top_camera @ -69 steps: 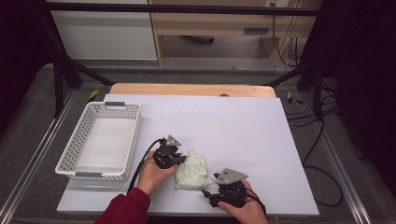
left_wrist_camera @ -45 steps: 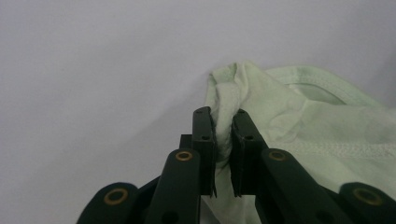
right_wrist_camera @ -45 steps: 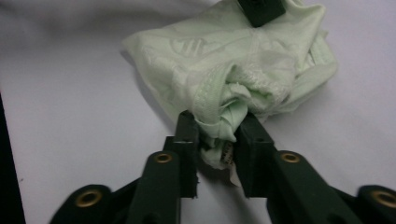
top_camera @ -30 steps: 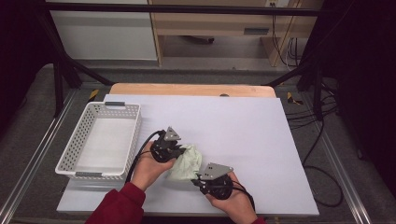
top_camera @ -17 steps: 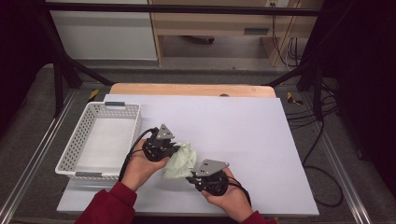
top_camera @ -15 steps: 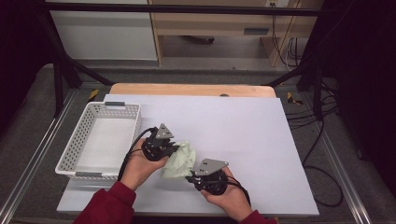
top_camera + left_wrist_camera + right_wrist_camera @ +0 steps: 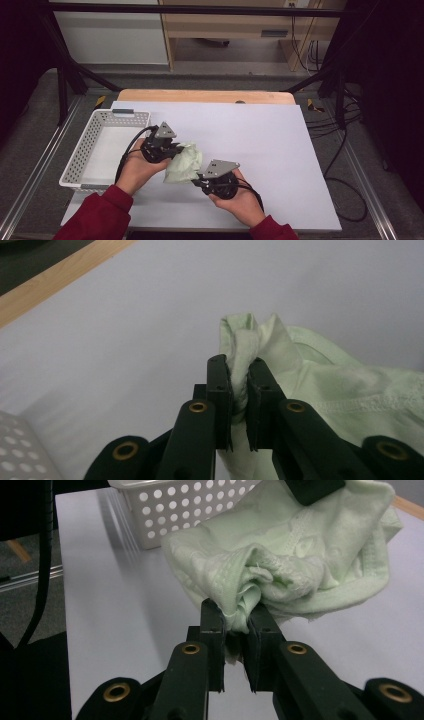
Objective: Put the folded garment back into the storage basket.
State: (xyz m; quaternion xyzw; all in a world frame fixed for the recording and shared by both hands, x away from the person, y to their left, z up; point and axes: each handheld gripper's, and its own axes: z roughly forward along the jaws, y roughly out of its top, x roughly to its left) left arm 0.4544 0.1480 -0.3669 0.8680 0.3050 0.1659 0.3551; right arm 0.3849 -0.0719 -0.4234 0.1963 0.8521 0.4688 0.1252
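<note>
A crumpled pale green cloth (image 7: 183, 162) hangs between my two grippers over the white table (image 7: 280, 150), lifted off it. My left gripper (image 7: 176, 149) is shut on the cloth's upper left fold; in the left gripper view the cloth (image 7: 320, 380) is pinched between the jaws of that gripper (image 7: 239, 385). My right gripper (image 7: 196, 179) is shut on the cloth's lower right edge. Its own view shows a bunched hem of the cloth (image 7: 300, 555) clamped in the right gripper (image 7: 236, 620), with the other gripper's black tip (image 7: 312, 489) at the cloth's far end.
A white perforated basket (image 7: 82, 155) stands at the table's left, close to my left hand; the same basket (image 7: 200, 505) lies just beyond the cloth in the right gripper view. A wooden strip (image 7: 200, 96) borders the table's far edge. Cables (image 7: 340, 165) trail at the right.
Both grippers have carried the cloth leftward toward the basket and raised it off the table. The cloth has stayed gripped at both ends.
</note>
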